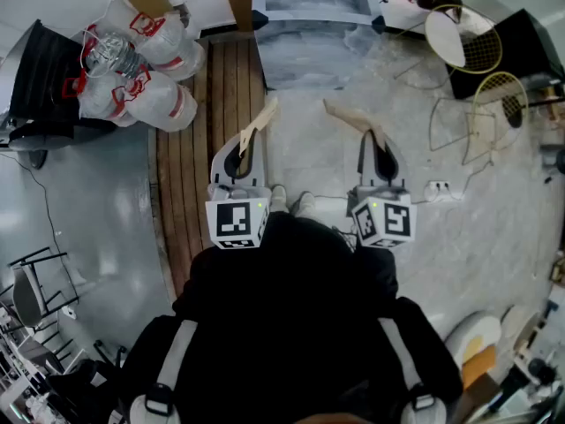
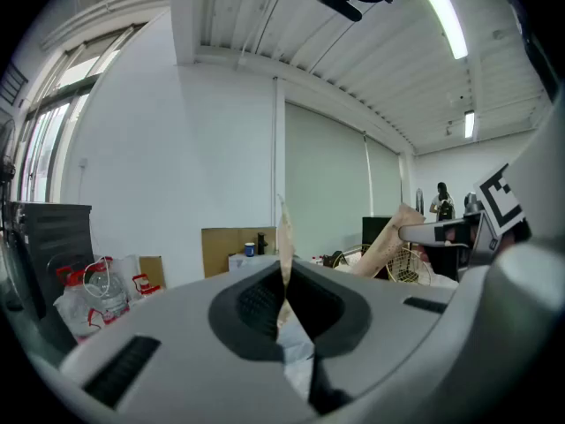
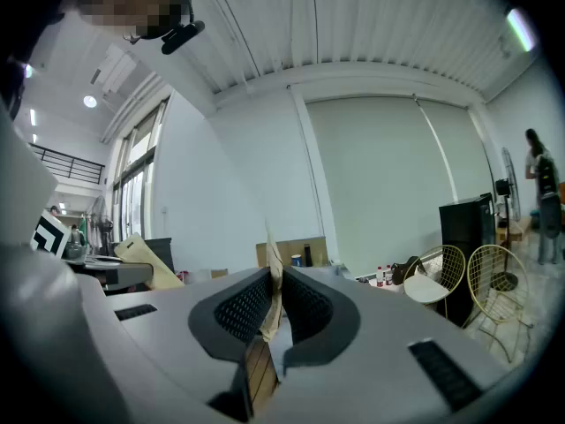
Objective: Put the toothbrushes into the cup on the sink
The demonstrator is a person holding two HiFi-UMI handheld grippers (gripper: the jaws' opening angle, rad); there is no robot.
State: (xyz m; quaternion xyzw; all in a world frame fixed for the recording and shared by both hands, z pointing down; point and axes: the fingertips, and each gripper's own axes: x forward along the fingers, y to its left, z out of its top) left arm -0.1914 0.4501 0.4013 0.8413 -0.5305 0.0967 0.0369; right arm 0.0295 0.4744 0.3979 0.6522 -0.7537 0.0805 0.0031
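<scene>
We're looking down on a pale marbled floor (image 1: 335,175) with a strip of wooden planks (image 1: 225,104) on our left, white walls all round. The left tool (image 1: 263,115) has its tan jaws pressed tight with nothing between them, and the right tool (image 1: 340,110) beside it is just as narrow and carries nothing. Well ahead, a small blue cup (image 2: 250,249) stands on a pale worktop (image 2: 237,262) by the wall; we can't make out any toothbrushes.
</scene>
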